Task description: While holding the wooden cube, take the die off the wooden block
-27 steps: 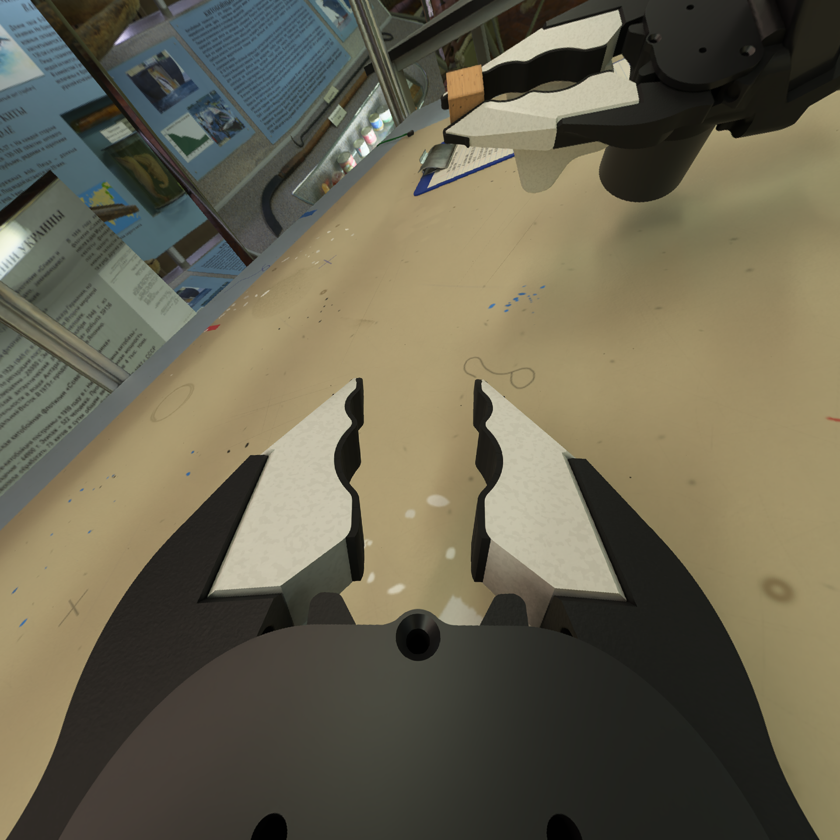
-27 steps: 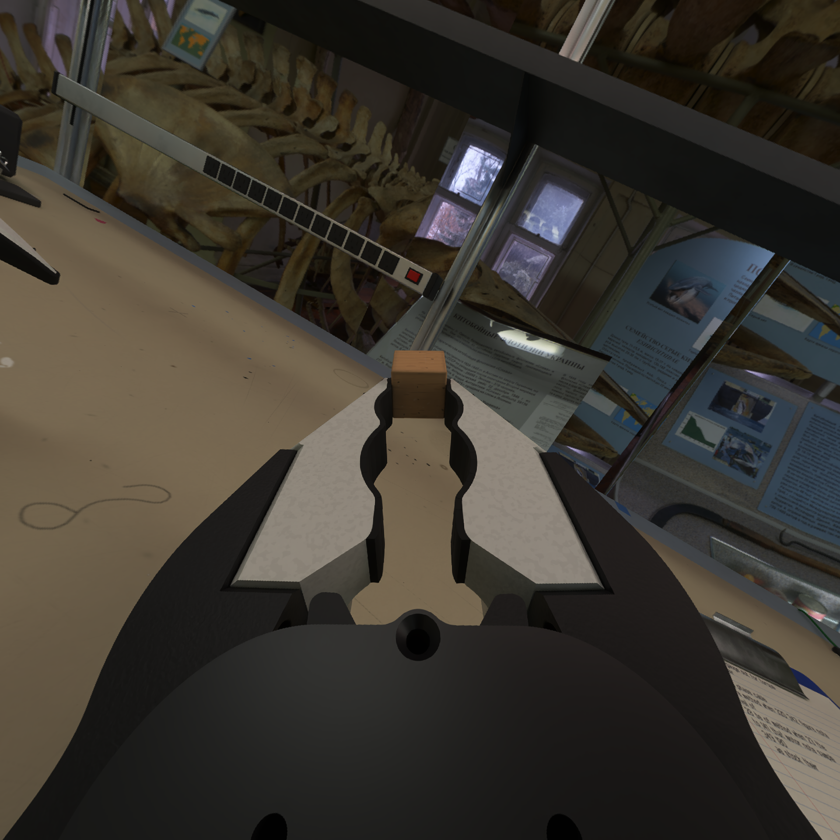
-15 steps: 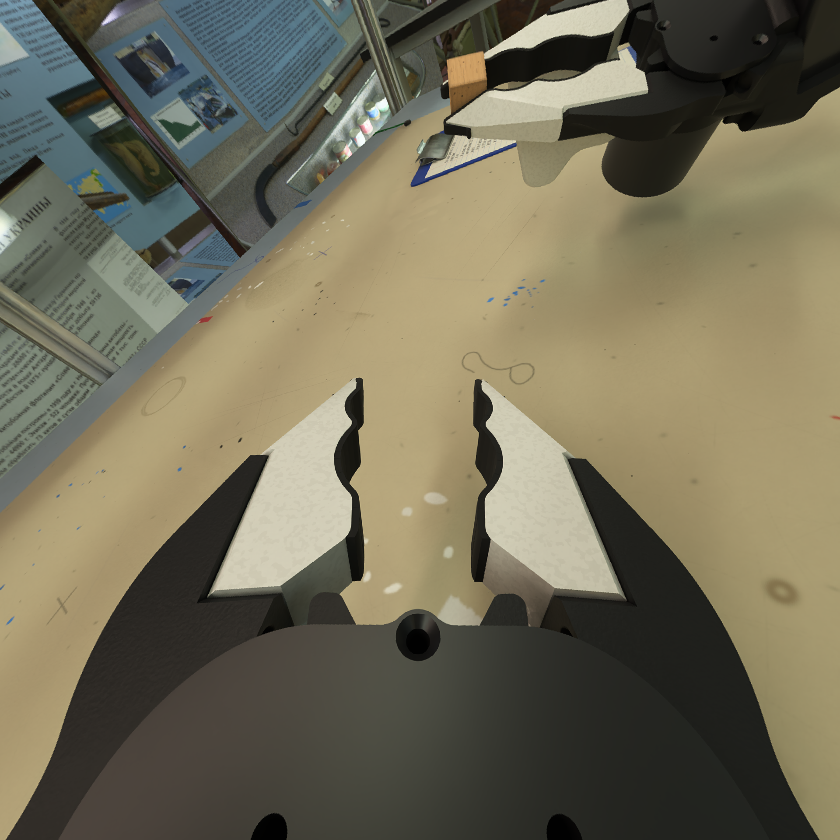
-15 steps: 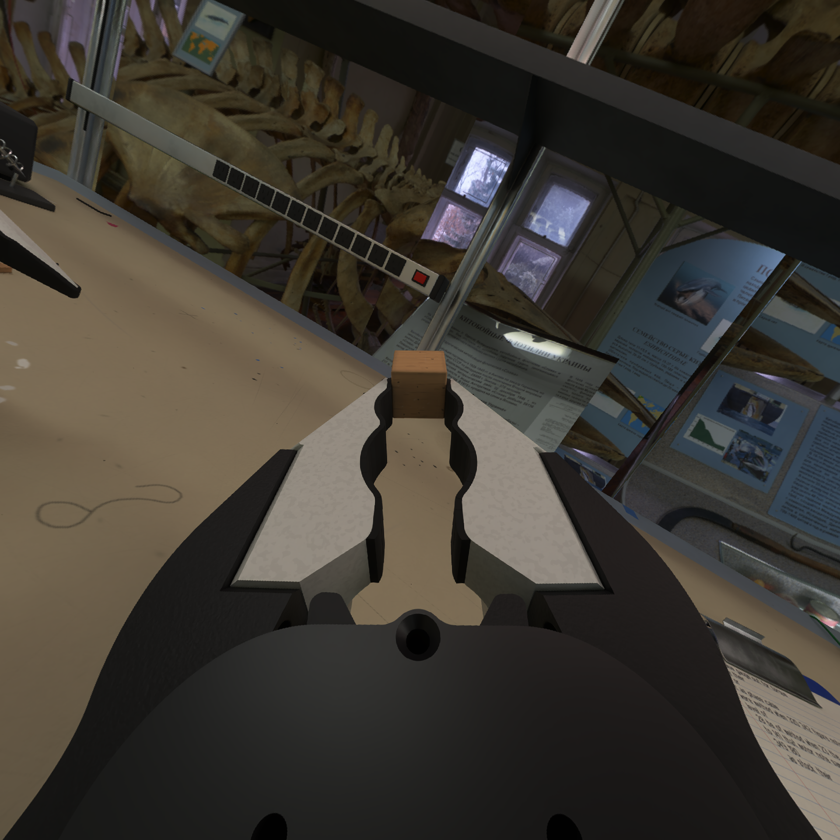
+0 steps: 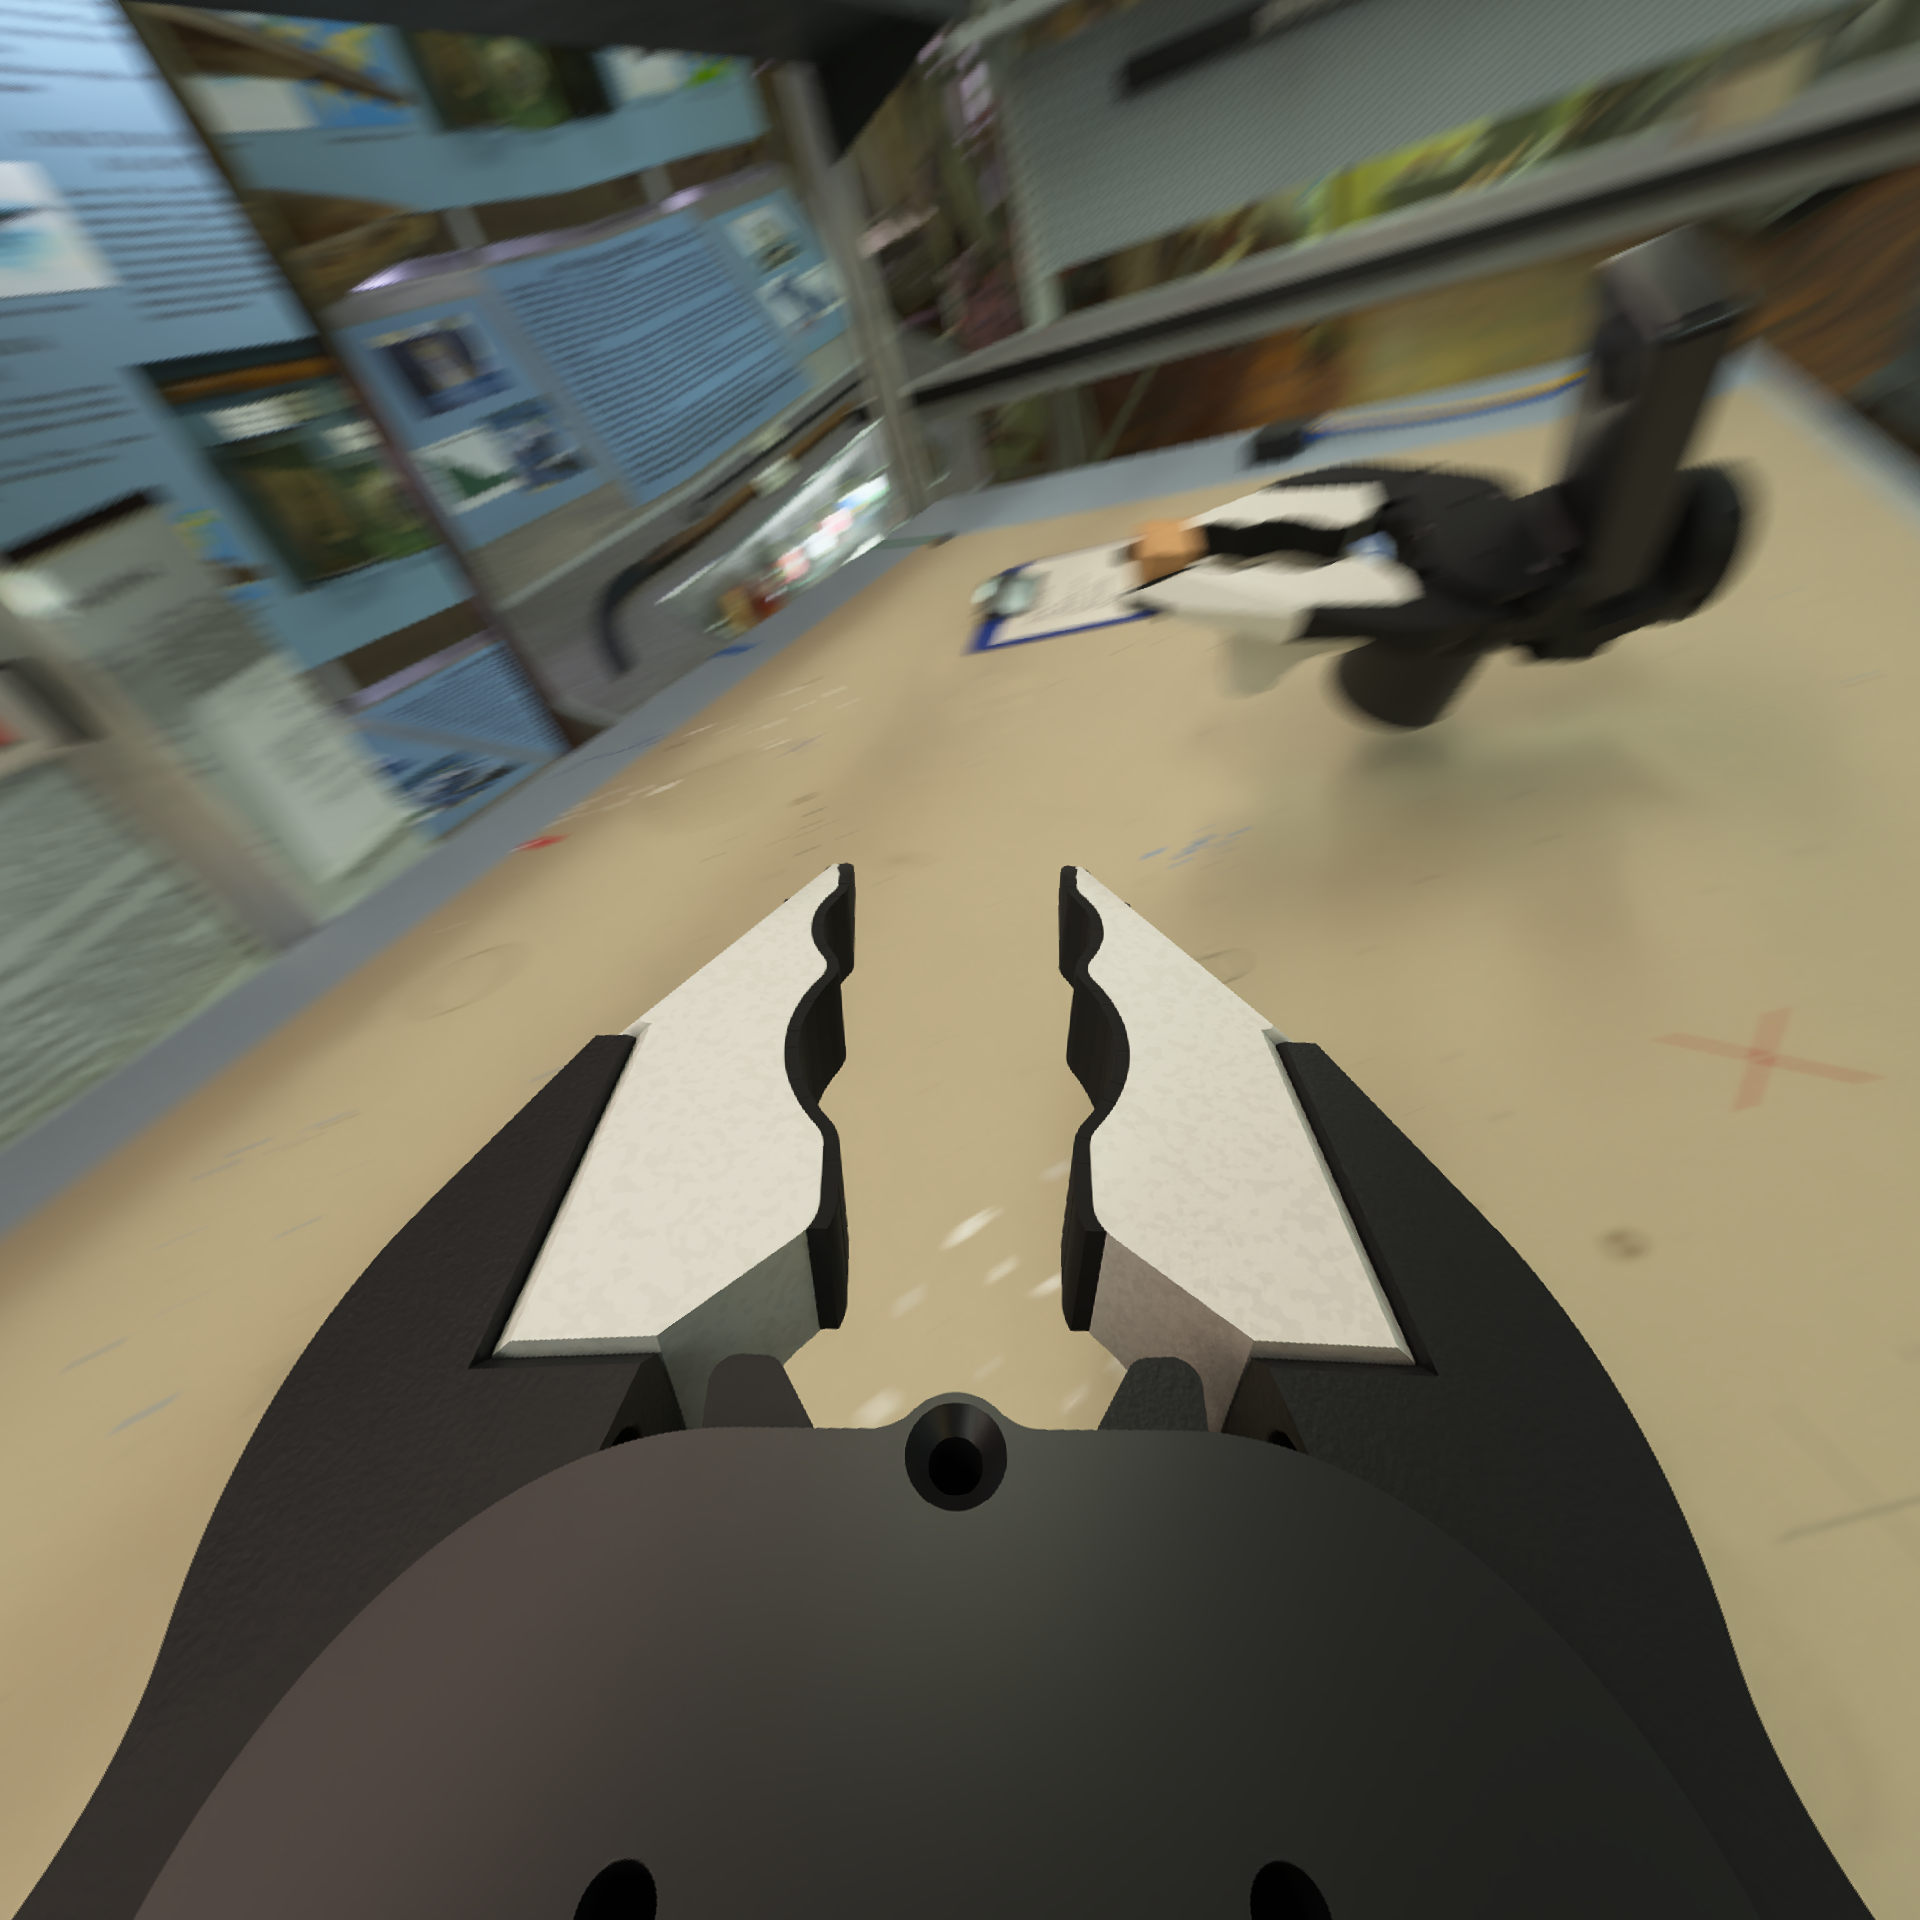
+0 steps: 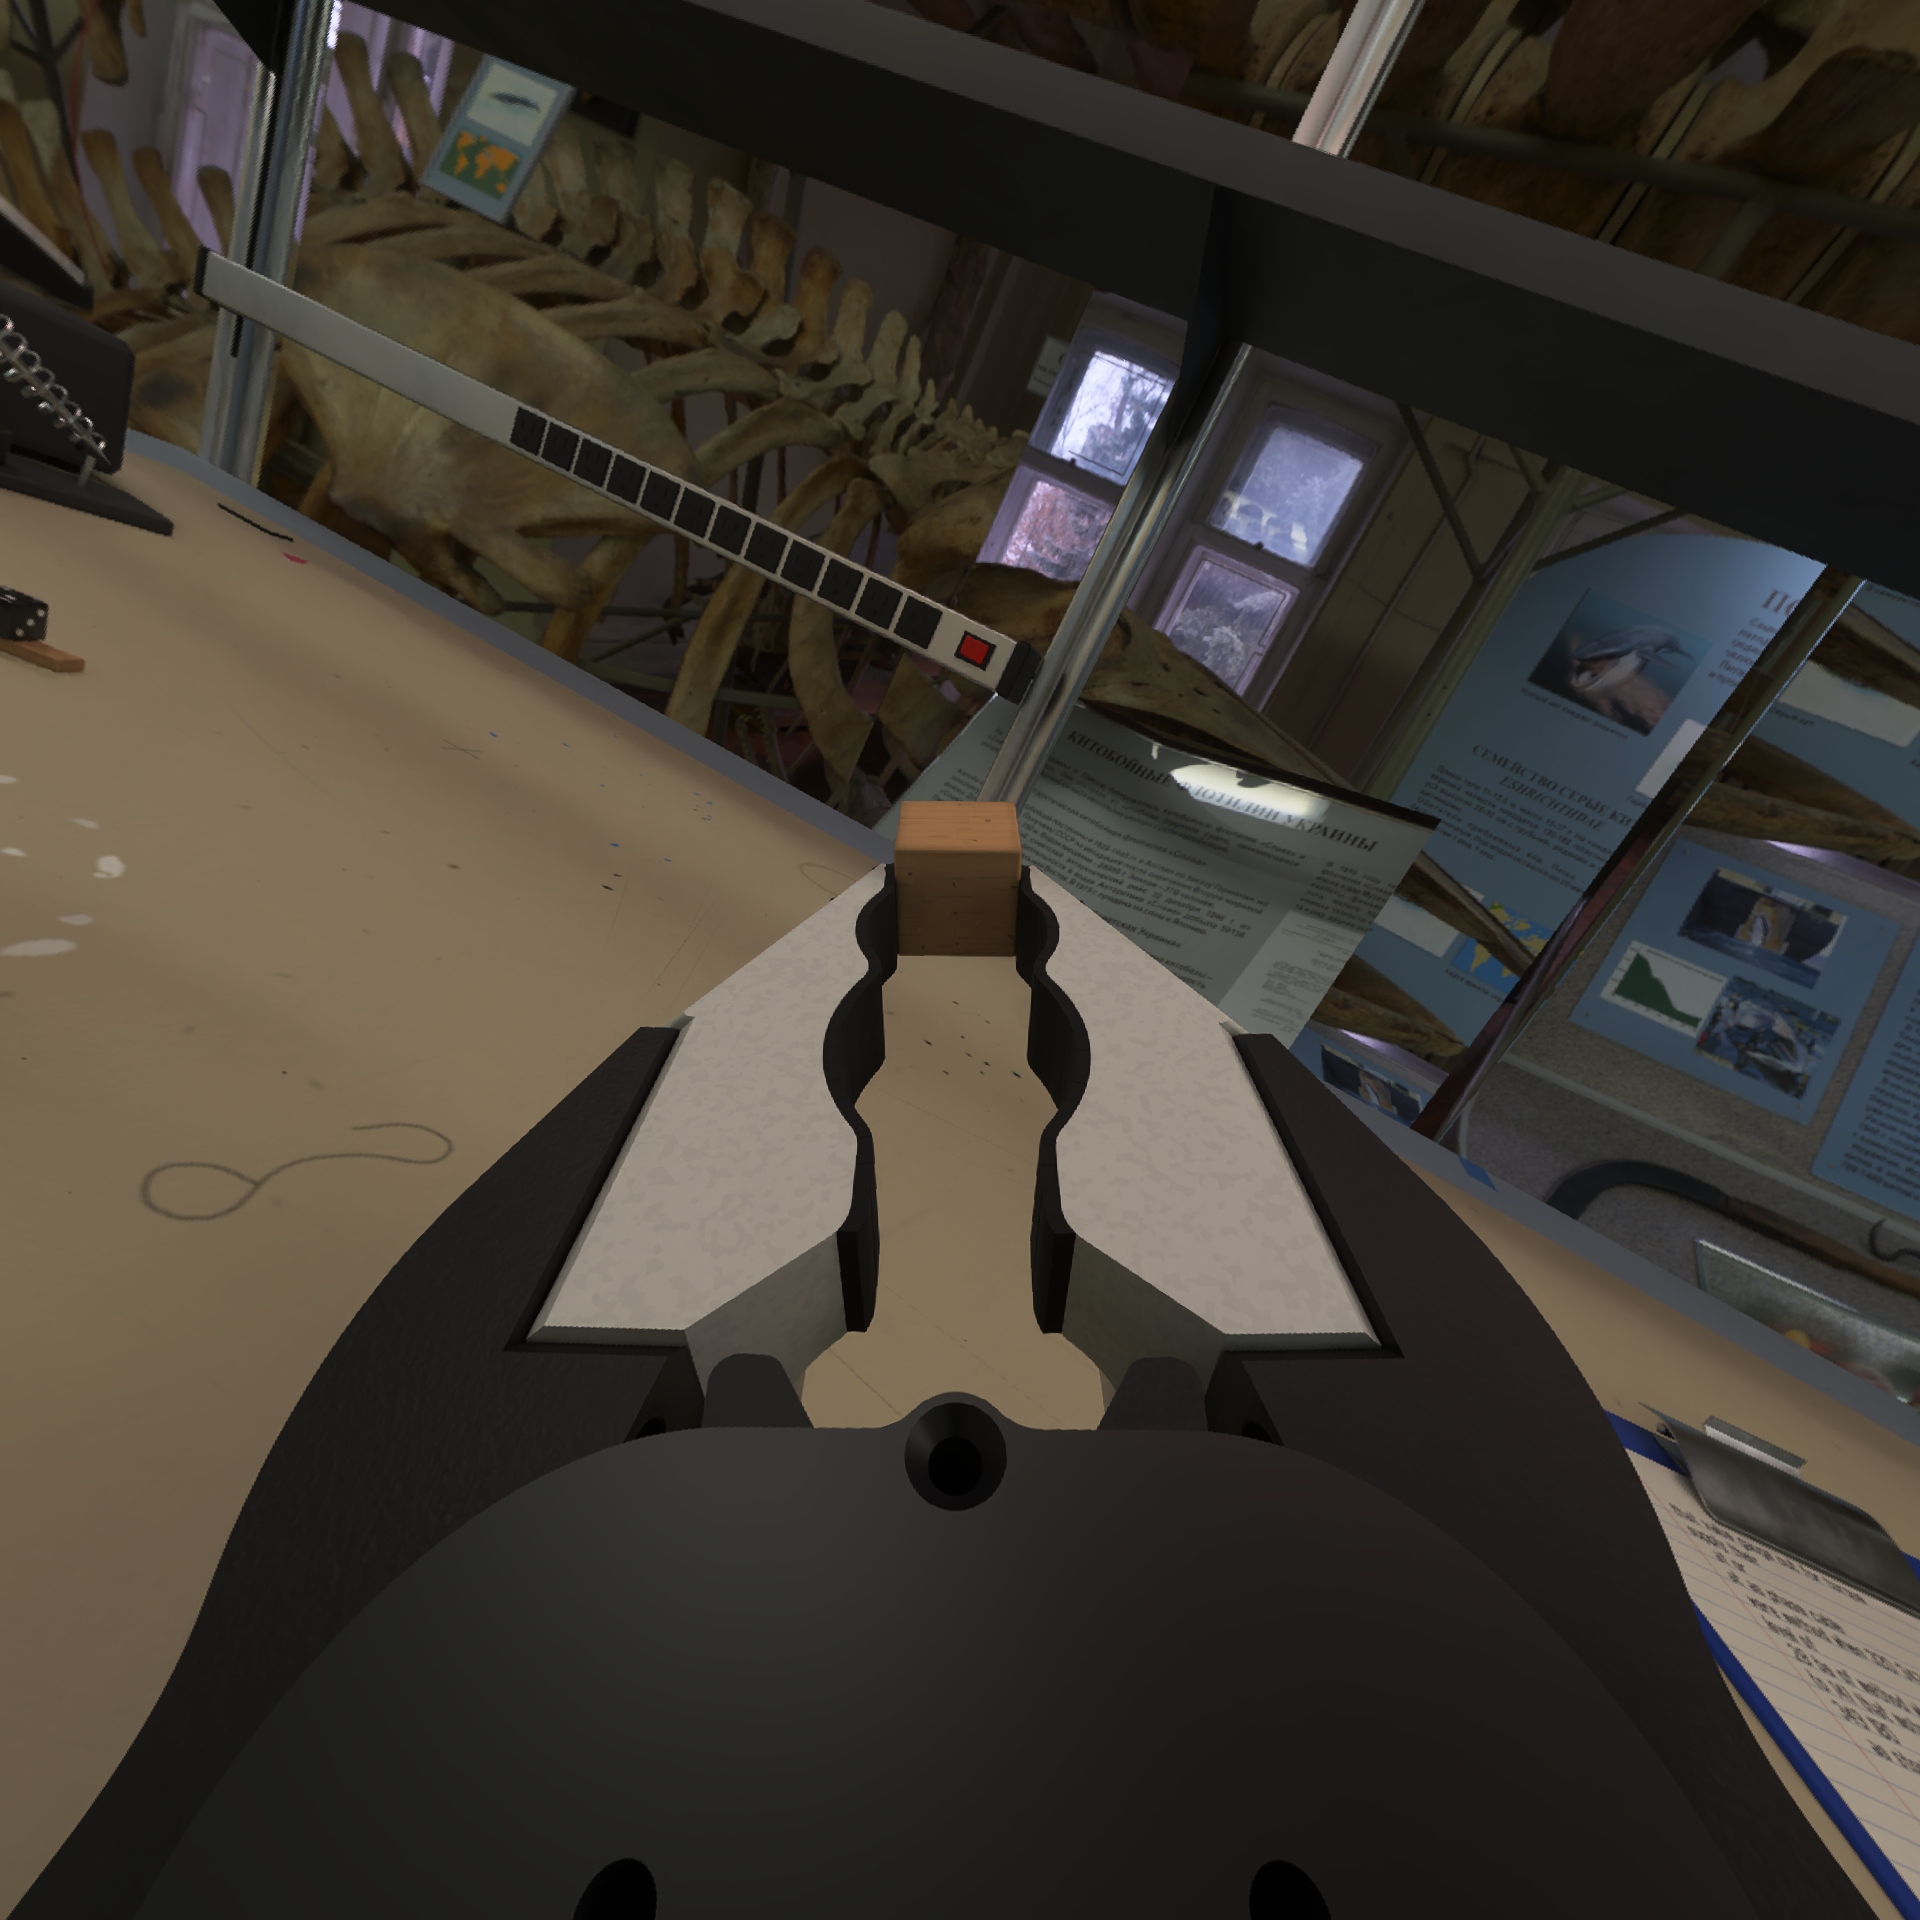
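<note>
Left gripper body: we see a matte black rounded housing, lower frame.
Fingers: our speckled off-white wedges have wavy black inner edges.
Centre: we note one round recessed hole.
Right gripper: ours looks alike, two holes at bottom.

The tan table carries a clipboard and wooden block.

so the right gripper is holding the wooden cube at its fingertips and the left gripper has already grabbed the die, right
Not quite. The right gripper does hold the wooden cube at its fingertips, but the left gripper is open with nothing between its fingers, as the left wrist view shows. In the right wrist view the die sits on the wooden block.
</note>
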Motion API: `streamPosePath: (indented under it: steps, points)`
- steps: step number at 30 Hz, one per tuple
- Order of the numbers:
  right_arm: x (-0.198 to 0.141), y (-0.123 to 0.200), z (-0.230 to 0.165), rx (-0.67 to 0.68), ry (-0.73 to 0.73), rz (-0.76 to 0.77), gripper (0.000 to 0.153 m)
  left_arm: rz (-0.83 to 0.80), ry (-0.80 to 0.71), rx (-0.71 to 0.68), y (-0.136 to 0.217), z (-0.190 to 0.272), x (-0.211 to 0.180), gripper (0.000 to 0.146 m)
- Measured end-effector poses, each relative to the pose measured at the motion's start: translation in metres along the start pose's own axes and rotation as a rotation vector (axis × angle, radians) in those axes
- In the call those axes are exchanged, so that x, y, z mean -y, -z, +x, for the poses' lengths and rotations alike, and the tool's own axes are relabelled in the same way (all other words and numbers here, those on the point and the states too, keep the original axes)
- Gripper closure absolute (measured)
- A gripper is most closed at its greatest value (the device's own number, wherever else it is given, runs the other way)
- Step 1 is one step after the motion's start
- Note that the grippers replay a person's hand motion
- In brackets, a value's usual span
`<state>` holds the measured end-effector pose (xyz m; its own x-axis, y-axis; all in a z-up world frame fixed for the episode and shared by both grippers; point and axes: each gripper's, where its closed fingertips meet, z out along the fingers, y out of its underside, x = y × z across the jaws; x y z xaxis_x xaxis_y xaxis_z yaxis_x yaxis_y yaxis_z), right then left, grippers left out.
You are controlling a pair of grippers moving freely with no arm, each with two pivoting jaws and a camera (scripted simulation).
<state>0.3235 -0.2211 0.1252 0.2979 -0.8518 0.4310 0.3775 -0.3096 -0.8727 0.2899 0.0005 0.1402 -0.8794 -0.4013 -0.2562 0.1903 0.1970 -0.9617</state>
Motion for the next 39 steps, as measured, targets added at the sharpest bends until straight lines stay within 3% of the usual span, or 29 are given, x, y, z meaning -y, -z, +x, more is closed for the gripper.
streamPosePath:
  steps: [2,5,8,12,19,25,31,39]
  points:
    - [0.000,0.000,0.000,0.001,-0.010,0.003,0.131,-0.099,-0.049,0.128,0.031,-0.044,0.003,0.114]
    - [-0.001,0.000,0.000,-0.001,-0.011,-0.004,0.131,-0.355,0.057,0.212,0.072,-0.100,-0.014,0.118]
    - [-0.002,-0.001,0.000,-0.002,-0.005,-0.012,0.131,-0.650,0.132,0.143,0.097,-0.125,-0.056,0.122]
    - [-0.003,0.000,0.000,-0.006,-0.001,-0.016,0.131,-0.927,0.170,-0.012,0.117,-0.135,-0.109,0.129]
    - [-0.004,-0.001,-0.001,-0.011,0.009,-0.026,0.131,-1.169,0.230,-0.119,0.126,-0.129,-0.148,0.118]
    - [-0.006,-0.001,0.000,-0.012,0.001,-0.032,0.131,-1.339,0.187,-0.125,0.136,-0.126,-0.166,0.115]
    - [-0.006,-0.001,-0.002,-0.006,0.007,-0.035,0.131,-1.409,0.178,-0.105,0.134,-0.125,-0.171,0.113]
    - [-0.006,-0.001,-0.002,-0.003,0.006,-0.036,0.131,-1.280,0.250,-0.070,0.113,-0.133,-0.150,0.112]
